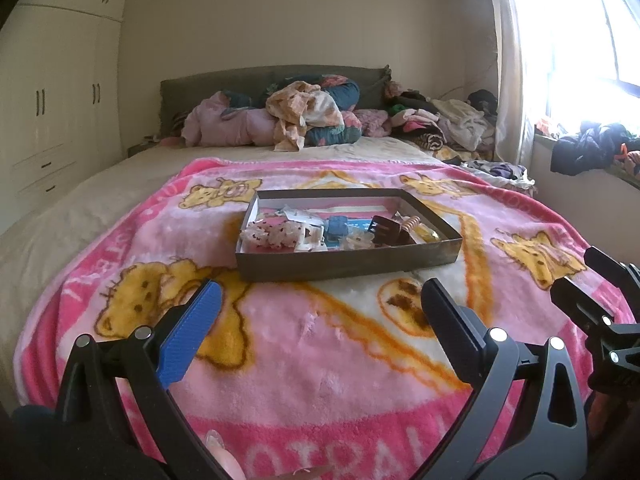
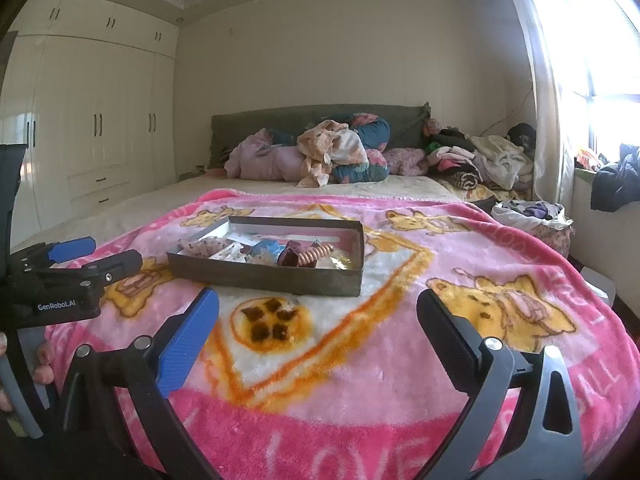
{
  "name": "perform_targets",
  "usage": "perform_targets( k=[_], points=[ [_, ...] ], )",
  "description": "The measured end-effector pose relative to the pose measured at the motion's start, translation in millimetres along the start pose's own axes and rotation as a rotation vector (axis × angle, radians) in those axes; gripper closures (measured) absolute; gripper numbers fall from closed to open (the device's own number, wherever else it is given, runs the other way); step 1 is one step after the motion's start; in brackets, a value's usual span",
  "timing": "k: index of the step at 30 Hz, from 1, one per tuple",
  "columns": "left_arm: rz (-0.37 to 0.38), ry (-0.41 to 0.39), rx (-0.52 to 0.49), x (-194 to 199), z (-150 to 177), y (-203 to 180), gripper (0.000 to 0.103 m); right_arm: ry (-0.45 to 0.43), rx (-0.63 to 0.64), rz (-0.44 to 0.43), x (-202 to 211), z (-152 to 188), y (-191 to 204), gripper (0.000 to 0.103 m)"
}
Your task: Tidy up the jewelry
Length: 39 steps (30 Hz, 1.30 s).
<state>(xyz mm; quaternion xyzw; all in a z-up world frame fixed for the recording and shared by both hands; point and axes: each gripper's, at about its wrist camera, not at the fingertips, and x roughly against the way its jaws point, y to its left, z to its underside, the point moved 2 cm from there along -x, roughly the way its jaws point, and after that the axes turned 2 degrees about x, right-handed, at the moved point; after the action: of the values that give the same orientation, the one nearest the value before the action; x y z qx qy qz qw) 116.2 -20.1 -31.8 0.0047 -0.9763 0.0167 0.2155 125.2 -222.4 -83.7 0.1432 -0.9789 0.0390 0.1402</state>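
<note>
Tray of jewelry centred on blanket, ahead of left gripper and right gripper. Jaws wide, empty. Approach low over near wall; select one piece only.

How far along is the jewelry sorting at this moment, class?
Done: nothing visibly sorted; the hair clips and trinkets lie jumbled together in the shallow box on the pink blanket. In hand: nothing; the left gripper and right gripper are both open and empty, short of the box. Left: all the picking and arranging.
</note>
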Motion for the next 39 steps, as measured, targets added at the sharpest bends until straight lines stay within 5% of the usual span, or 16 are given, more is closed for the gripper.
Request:
perform_targets(
  k=[39],
  points=[
    [-0.007, 0.002, 0.001, 1.3, 3.0, 0.0, 0.012, 0.003, -0.005, 0.0, 1.6, 2.6, -1.3, 0.006]
  ],
)
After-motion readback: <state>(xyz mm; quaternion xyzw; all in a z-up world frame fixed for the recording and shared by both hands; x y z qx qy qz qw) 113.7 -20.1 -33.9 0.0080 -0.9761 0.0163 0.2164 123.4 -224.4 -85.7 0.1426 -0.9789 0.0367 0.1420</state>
